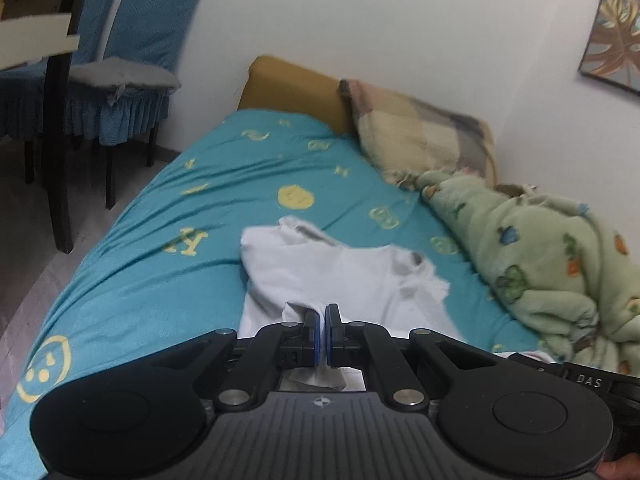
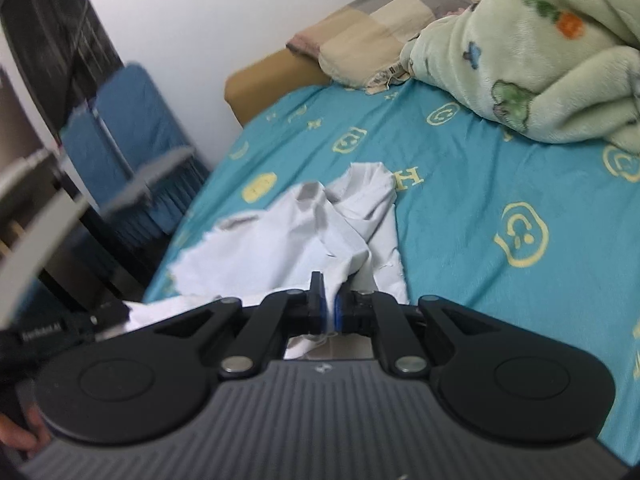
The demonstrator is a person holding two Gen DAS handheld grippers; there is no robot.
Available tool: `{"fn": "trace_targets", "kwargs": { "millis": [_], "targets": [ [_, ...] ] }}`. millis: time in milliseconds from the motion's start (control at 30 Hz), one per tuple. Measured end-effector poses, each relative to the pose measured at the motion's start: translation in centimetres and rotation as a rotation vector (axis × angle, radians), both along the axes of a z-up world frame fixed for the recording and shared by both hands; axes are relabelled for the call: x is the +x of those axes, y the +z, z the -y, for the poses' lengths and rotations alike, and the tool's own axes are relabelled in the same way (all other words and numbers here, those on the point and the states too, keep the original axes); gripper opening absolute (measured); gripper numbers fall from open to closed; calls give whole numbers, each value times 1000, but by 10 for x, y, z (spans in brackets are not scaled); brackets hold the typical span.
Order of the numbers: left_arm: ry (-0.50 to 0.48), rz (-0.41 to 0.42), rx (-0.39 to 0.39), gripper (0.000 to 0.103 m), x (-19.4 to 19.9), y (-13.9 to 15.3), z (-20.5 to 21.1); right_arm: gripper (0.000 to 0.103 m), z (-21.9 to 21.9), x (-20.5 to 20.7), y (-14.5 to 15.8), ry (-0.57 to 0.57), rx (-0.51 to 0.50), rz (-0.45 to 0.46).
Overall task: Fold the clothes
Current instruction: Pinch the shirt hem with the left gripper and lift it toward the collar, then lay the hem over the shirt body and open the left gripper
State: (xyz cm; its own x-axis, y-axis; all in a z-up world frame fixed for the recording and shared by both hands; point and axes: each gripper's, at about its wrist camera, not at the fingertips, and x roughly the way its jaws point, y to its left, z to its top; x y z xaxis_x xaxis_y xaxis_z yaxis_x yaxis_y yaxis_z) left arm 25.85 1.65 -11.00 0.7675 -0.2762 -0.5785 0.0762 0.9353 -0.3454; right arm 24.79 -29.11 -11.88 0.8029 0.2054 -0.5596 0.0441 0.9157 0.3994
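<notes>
We hold the white garment (image 1: 340, 276) pinched in left gripper (image 1: 322, 316) and right gripper (image 2: 329, 300) — fingers closed on cloth, garment rumpled on bed (image 1: 160, 272), no neat fold visible.

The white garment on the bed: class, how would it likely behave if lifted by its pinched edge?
The white garment is probably floppy: it lies rumpled in soft folds. It looks thin, so likely light. Pinched in the left hand-held gripper and right hand-held gripper, it would likely sag between them.
</notes>
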Motion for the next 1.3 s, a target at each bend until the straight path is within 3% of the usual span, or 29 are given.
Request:
{"fn": "trace_targets", "kwargs": {
  "millis": [133,233,333,367,400,433,467,633,967,1300],
  "targets": [
    [-22,-45,38,3,27,-35,1,8,-1,19,-20,-13,-20,-35],
    [-43,-54,66,3,31,-44,1,9,-5,28,-31,-15,-38,-85],
    [-51,-36,84,7,22,-37,1,21,-10,29,-31,3,-70,-116],
    [-50,-22,88,14,15,-31,1,44,-12,26,-28,16,-75,-109],
    [-49,-9,92,32,8,-26,1,75,-13,22,-24,26,-76,-92],
    [-48,5,95,42,1,-20,1,85,-15,16,-18,28,-79,-67],
    [-47,18,99,60,-6,-14,1,92,-17,10,-12,30,-82,-43],
    [-42,86,118,80,-40,16,2,92,-24,-29,17,40,-73,35],
    [-53,185,155,83,-120,64,6,92,-24,-108,61,10,-144,164],
    [-54,183,173,83,-177,61,5,92,-24,-150,72,-12,-167,205]
  ]
}}
